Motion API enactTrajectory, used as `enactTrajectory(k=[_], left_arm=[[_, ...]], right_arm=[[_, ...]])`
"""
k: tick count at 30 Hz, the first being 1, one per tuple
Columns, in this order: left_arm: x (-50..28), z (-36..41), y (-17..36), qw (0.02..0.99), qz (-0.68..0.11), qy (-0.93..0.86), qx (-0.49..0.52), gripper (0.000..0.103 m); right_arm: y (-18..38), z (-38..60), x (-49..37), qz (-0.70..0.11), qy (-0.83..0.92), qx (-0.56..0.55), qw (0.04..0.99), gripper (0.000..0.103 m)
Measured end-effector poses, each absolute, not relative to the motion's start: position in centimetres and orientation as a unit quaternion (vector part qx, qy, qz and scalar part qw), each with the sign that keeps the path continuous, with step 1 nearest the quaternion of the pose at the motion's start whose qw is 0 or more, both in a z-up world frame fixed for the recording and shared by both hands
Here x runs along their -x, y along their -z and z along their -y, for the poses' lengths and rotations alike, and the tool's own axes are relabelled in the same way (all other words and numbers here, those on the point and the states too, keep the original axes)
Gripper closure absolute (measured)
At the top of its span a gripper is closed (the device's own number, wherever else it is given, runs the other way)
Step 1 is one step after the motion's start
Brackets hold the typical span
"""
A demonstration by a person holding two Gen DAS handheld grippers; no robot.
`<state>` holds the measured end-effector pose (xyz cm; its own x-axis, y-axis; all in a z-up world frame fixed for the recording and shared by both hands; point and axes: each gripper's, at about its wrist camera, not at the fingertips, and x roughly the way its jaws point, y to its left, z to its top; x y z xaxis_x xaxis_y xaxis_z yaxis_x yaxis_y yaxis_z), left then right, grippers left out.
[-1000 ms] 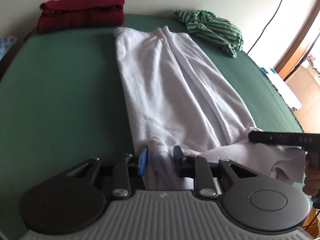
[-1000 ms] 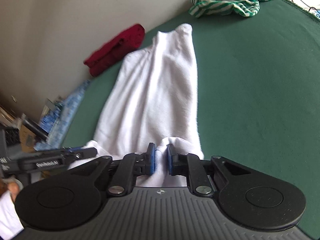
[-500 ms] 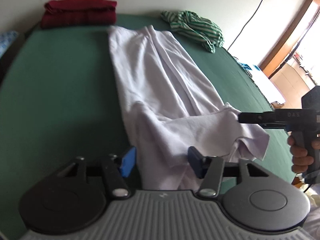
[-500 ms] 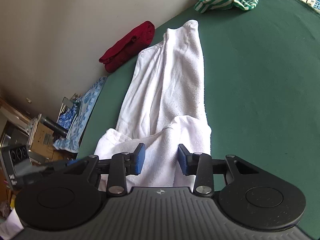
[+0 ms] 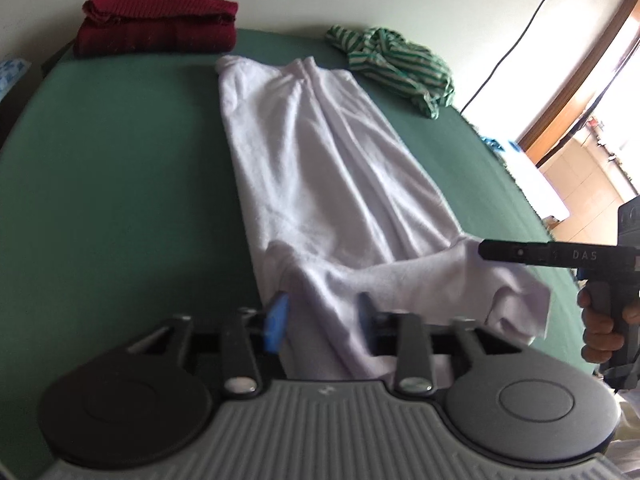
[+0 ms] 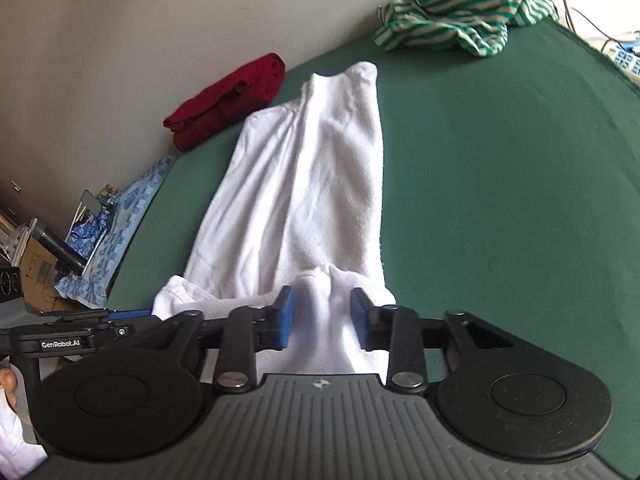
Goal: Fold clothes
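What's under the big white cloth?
The white cloth lies on the green table cover, which shows all around it. Whatever is directly beneath the cloth is covered, so I cannot tell.

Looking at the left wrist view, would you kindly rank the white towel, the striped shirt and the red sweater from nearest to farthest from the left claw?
1. White towel: between the fingers of the left claw.
2. Striped shirt: far right.
3. Red sweater: far left, against the wall.

The shirt and the sweater are nearly level, so their order is uncertain.
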<state>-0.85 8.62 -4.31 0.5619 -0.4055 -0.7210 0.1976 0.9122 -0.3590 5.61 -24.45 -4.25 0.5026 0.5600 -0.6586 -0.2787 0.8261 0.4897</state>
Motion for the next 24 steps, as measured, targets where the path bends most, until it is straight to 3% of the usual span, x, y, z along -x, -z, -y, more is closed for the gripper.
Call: enactTrajectory(k=[1,3,4,6,11,13,14,16,20,24], left_arm=[[0.4,-8.5,4.5,0.876,-0.434,0.173,0.123,0.047],[-0.9,-8.1,5.5,0.867,-0.448,0.173,0.132,0.056],[-1.5,-7.9,6.0,0.866,-0.454,0.165,0.128,0.065],[-2.3,-7.8,6.3,0.87,-0.449,0.161,0.12,0.073],[-3.1,-7.6,6.6,0.879,-0.438,0.161,0.098,0.065],[-2.4,-7.4,6.4,0.881,-0.436,0.166,0.082,0.062],[-1.9,-7.8,6.1,0.879,-0.438,0.164,0.09,0.062],[-0.9,-8.7,5.5,0.877,-0.441,0.16,0.106,0.06],[2.8,-10.8,3.5,0.878,-0.434,0.152,0.132,0.045],[5.7,-10.2,3.5,0.87,-0.441,0.167,0.144,0.05]], right_arm=[[4.3,24.0,-6.0,-0.436,-0.248,-0.155,0.851,0.067],[4.5,23.0,-6.7,-0.443,-0.252,-0.14,0.849,0.073],[4.7,22.5,-7.1,-0.447,-0.251,-0.132,0.848,0.087],[5.0,22.1,-7.6,-0.44,-0.237,-0.124,0.857,0.092],[5.1,22.6,-7.7,-0.431,-0.224,-0.13,0.864,0.095],[5.0,23.1,-7.4,-0.43,-0.223,-0.139,0.864,0.093],[4.9,23.4,-7.3,-0.429,-0.223,-0.143,0.863,0.085],[4.6,24.0,-6.9,-0.426,-0.225,-0.149,0.863,0.08],[1.9,25.1,-4.3,-0.422,-0.261,-0.123,0.859,0.077],[1.9,24.2,-2.3,-0.436,-0.272,-0.072,0.855,0.072]])
